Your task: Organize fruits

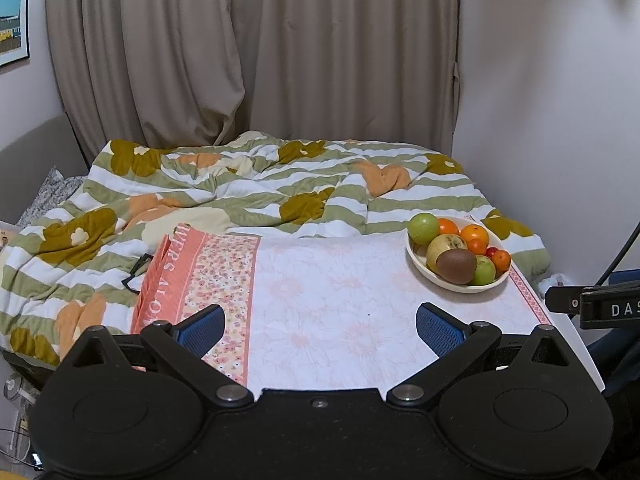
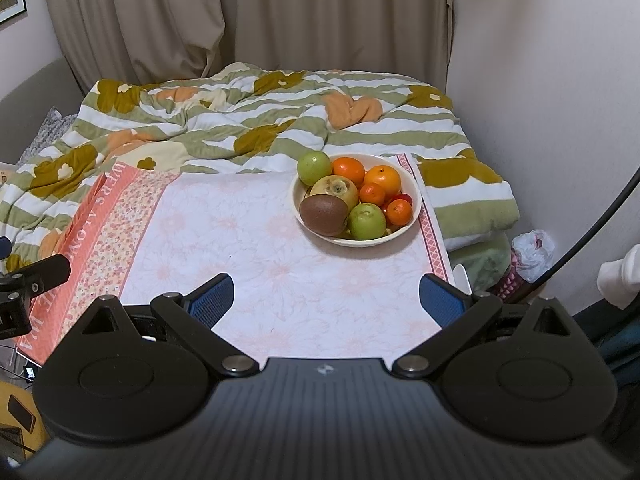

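1. Left wrist view: the left hand-held gripper [image 1: 320, 322] hung low over the near edge of the table with the pale pink floral cloth [image 1: 328, 300], blue pads spread wide, nothing between them. The cream round ceramic bowl [image 1: 448, 282] piled with fruit sat at the far right corner, well apart. The brown fuzzy oval kiwi [image 1: 456, 266] lay on the near side of the pile, long axis roughly left-right.

2. Right wrist view: the right hand-held gripper [image 2: 326, 300] was spread and empty too, with the bowl [image 2: 360, 240] ahead of it. The kiwi [image 2: 324, 210] pointed left-right, resting against a green round apple [image 2: 367, 221].

3. Risk, my guess: the pile's heaped, so pulling the kiwi could roll the small orange mandarins [image 2: 399, 213] out. The bowl's also near the table's far right edge, so a nudge might tip it onto the striped floral bed quilt [image 2: 240, 128].
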The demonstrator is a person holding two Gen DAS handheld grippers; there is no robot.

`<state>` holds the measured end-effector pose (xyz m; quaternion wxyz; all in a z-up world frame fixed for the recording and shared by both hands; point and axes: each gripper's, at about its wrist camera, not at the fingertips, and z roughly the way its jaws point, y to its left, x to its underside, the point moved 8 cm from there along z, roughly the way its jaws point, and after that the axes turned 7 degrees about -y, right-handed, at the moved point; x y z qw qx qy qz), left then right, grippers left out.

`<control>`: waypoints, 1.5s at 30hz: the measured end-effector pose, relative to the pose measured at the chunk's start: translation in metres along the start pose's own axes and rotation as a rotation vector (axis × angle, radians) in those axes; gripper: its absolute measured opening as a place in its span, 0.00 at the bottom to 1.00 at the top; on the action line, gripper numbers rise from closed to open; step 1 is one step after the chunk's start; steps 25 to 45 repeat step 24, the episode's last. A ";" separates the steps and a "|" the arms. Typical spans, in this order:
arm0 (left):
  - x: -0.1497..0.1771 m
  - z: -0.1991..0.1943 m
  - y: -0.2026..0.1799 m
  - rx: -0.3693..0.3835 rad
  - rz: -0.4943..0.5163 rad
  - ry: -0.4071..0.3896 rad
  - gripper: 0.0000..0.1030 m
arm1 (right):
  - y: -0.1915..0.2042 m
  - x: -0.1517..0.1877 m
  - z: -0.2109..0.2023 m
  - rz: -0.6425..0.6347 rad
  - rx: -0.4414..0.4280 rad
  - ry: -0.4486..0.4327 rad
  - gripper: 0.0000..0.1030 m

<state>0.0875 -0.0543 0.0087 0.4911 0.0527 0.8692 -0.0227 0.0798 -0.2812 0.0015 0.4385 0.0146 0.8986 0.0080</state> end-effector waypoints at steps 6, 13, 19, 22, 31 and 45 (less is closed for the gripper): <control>0.000 0.002 0.002 -0.001 0.002 -0.001 1.00 | -0.001 0.000 0.000 -0.001 0.000 -0.001 1.00; 0.000 0.001 0.003 0.001 -0.001 -0.016 1.00 | 0.001 0.000 0.000 -0.001 0.001 0.001 1.00; 0.000 0.003 0.005 -0.016 0.008 -0.010 1.00 | 0.000 -0.001 0.002 0.001 0.000 0.001 1.00; 0.000 0.003 0.009 -0.016 0.001 -0.017 1.00 | -0.001 -0.001 0.002 0.001 0.001 0.001 1.00; -0.001 0.003 0.014 -0.015 -0.008 -0.026 1.00 | -0.001 -0.001 0.002 0.001 0.000 0.003 1.00; -0.001 0.003 0.014 -0.015 -0.008 -0.026 1.00 | -0.001 -0.001 0.002 0.001 0.000 0.003 1.00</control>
